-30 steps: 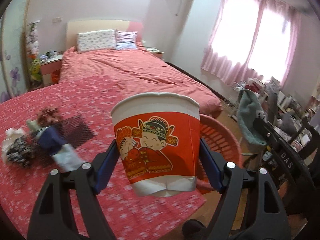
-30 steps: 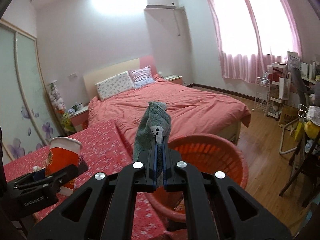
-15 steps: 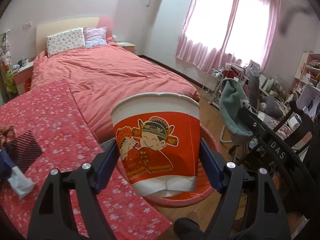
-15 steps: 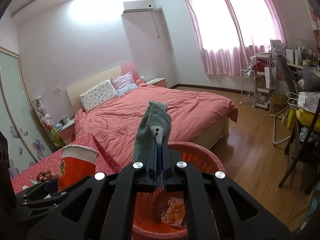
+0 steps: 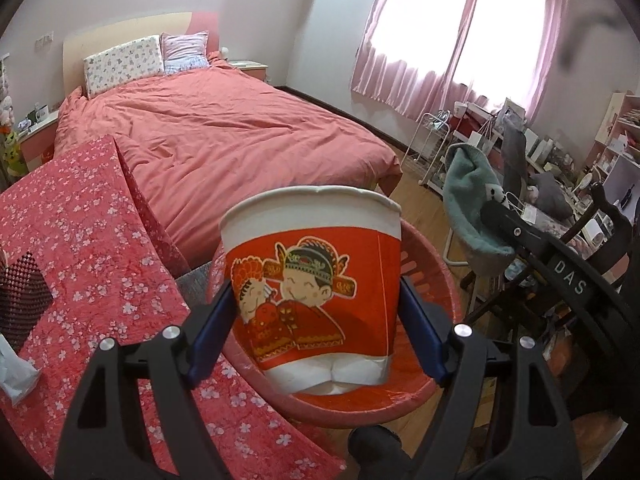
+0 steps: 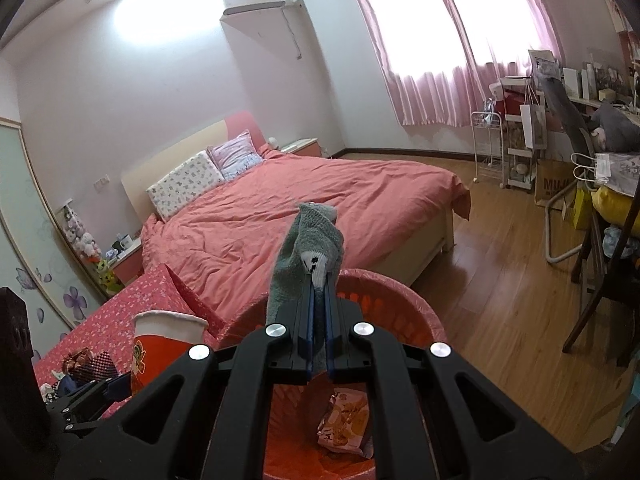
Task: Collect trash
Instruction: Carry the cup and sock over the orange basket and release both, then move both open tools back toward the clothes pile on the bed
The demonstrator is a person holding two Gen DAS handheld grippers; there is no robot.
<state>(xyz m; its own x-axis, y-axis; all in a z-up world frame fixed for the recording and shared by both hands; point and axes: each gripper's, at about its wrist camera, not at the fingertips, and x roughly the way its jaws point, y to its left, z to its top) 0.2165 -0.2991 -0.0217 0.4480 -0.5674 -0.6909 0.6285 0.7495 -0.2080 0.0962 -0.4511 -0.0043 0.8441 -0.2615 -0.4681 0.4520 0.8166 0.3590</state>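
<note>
My left gripper [image 5: 316,312] is shut on a red-and-white paper cup [image 5: 314,280] with a cartoon couple printed on it, held upright above the near rim of a red plastic bin [image 5: 436,264]. In the right wrist view the same cup [image 6: 164,340] shows at lower left. My right gripper [image 6: 318,300] is shut on a grey-green fuzzy sock [image 6: 308,248], which stands up from the jaws over the red bin [image 6: 404,304]. A snack wrapper [image 6: 346,416] lies inside the bin. The right gripper with its sock [image 5: 472,200] shows at the right of the left wrist view.
A table with a red floral cloth [image 5: 92,248] stands left of the bin, with a dark mesh item [image 5: 20,296] and a white wrapper [image 5: 16,372] on it. Behind is a bed with a salmon cover [image 5: 224,132]. Chairs and a cluttered desk [image 6: 600,208] fill the right side.
Both grippers have swung right and down, away from the table and over the red bin. The cup and the sock stay gripped. The bin's inside with the wrapper has come into view.
</note>
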